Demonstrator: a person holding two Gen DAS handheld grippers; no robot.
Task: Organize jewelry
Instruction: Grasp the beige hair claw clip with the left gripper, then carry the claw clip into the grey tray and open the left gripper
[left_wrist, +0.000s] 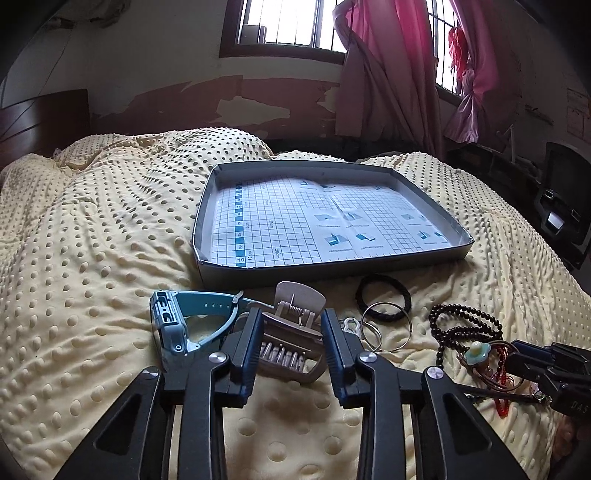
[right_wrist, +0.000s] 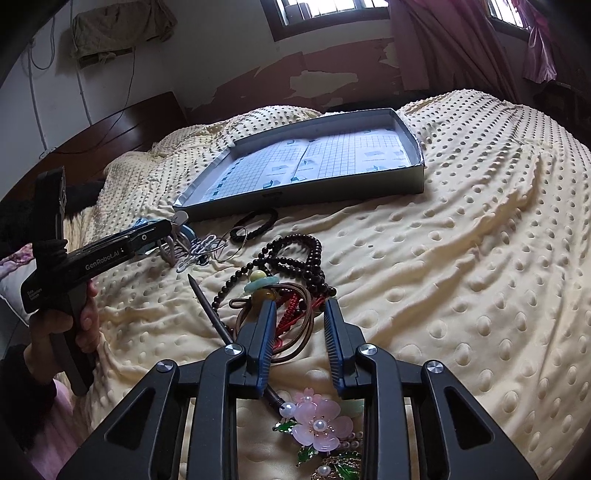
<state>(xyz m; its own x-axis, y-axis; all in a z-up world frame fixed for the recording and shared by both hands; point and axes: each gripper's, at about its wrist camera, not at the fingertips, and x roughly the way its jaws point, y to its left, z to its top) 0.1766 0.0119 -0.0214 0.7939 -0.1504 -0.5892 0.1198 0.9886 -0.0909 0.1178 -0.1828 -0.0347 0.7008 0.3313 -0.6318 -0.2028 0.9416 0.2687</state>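
My left gripper (left_wrist: 291, 314) is open and low over the bed, its fingers on either side of a beige hair claw clip (left_wrist: 291, 334). A blue watch (left_wrist: 173, 321) lies just left of it. A black hair tie (left_wrist: 384, 299), a thin metal bangle (left_wrist: 386, 326) and a dark bead necklace (left_wrist: 465, 321) lie to the right. My right gripper (right_wrist: 299, 306) is open over a tangle of red and brown cords with a jade pendant (right_wrist: 260, 282), beside the bead necklace (right_wrist: 295, 251). The grey tray (left_wrist: 332, 267) with grid paper lies beyond.
A pink flower hairpin (right_wrist: 321, 424) with a dark stick (right_wrist: 210, 310) lies under my right gripper. A hand (right_wrist: 85, 325) holds the left gripper (right_wrist: 168, 227). The yellow dotted bedspread (right_wrist: 461, 258) spreads to the right. A headboard stands far left, with curtains and windows behind.
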